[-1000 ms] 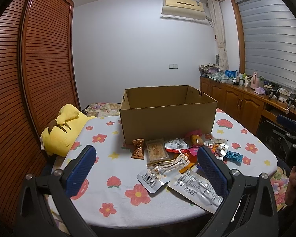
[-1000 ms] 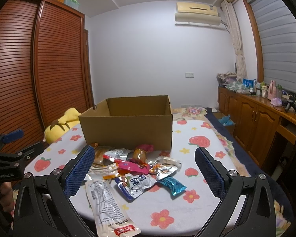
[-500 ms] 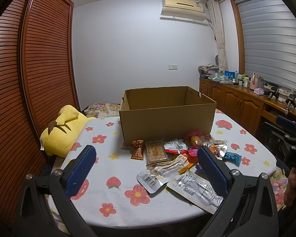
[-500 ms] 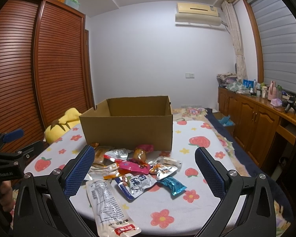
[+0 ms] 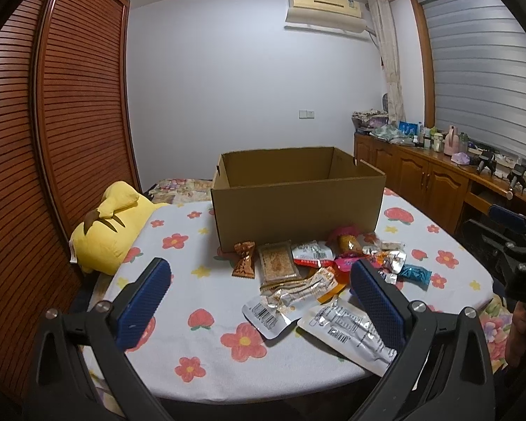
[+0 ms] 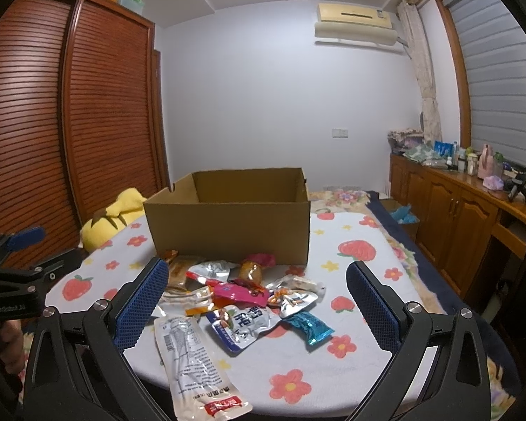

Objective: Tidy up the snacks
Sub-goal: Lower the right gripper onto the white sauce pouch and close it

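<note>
Both pairs of jaws are held wide apart and nothing is gripped in either: the left gripper (image 5: pixel 259 294) and the right gripper (image 6: pixel 257 296) are poised above the near edge of the table (image 5: pixel 207 365), which is covered with a white cloth printed with flowers and strawberries. A loose pile of snack packets (image 6: pixel 242 294) is spread on the cloth, just in front of an open cardboard box (image 5: pixel 298 207) set toward the middle of the table. Within the pile, a long clear packet with a red label (image 6: pixel 196 365) is seen nearest the table's edge, with a white pouch printed in blue (image 6: pixel 243 321) beside it and a teal wrapped sweet (image 6: pixel 310 328) to the right. A brown twisted wrapper (image 5: pixel 244 259) and a flat biscuit packet (image 5: pixel 276 263) are laid closest to the box's front wall. No snack can be seen inside the box from either view, though its floor is hidden. A yellow plush toy (image 5: pixel 112 228) is rested at the table's left side, well apart from the pile.
</note>
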The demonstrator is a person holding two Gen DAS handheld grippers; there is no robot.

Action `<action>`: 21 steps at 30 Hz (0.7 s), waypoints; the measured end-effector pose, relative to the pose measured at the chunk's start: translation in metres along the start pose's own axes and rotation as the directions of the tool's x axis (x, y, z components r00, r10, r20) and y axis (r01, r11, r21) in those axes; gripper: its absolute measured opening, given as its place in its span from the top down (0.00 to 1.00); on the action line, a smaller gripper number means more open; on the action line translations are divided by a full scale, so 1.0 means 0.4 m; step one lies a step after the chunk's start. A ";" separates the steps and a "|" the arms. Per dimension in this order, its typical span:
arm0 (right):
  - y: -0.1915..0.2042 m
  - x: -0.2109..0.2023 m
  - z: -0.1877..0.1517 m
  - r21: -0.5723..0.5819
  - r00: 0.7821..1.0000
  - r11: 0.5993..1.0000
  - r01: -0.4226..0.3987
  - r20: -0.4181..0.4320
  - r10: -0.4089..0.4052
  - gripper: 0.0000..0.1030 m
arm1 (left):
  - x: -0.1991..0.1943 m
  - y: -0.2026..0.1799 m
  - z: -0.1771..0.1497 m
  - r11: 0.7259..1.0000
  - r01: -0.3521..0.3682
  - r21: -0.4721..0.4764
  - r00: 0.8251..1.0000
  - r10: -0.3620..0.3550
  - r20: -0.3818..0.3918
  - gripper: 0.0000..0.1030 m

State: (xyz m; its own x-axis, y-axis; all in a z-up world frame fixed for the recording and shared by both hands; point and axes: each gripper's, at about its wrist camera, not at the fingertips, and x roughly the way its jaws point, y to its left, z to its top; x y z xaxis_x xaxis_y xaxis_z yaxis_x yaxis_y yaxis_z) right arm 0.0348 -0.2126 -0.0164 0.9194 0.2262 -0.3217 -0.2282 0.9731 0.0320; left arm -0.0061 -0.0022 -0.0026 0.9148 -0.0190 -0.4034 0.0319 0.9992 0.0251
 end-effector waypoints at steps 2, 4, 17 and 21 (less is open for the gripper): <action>0.005 0.016 -0.009 -0.015 0.999 1.000 -0.020 -0.028 0.020 0.00 | 0.014 0.005 -0.011 1.000 0.002 -0.004 1.000 -0.002 -0.019 0.00; 0.014 0.037 -0.024 -0.024 0.996 0.998 -0.055 -0.068 0.053 0.00 | 0.031 0.013 -0.024 1.000 0.009 -0.009 0.999 -0.009 -0.041 0.00; 0.092 0.180 -0.122 -0.077 0.914 0.962 -0.260 -0.341 0.220 0.06 | 0.134 0.044 -0.094 0.999 0.033 -0.027 0.985 -0.037 -0.171 0.00; 0.120 0.214 -0.151 -0.097 0.886 0.948 -0.303 -0.396 0.243 0.09 | 0.161 0.048 -0.106 0.999 0.043 -0.021 0.978 -0.046 -0.203 0.00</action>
State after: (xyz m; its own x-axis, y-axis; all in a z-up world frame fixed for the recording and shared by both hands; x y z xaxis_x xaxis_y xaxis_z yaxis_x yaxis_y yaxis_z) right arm 0.0834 -0.1492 -0.0995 0.6320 0.4189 -0.6520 -0.5263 0.8496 0.0357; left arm 0.0363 0.0172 -0.0670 0.8113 -0.0576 -0.5817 0.0628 0.9980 -0.0112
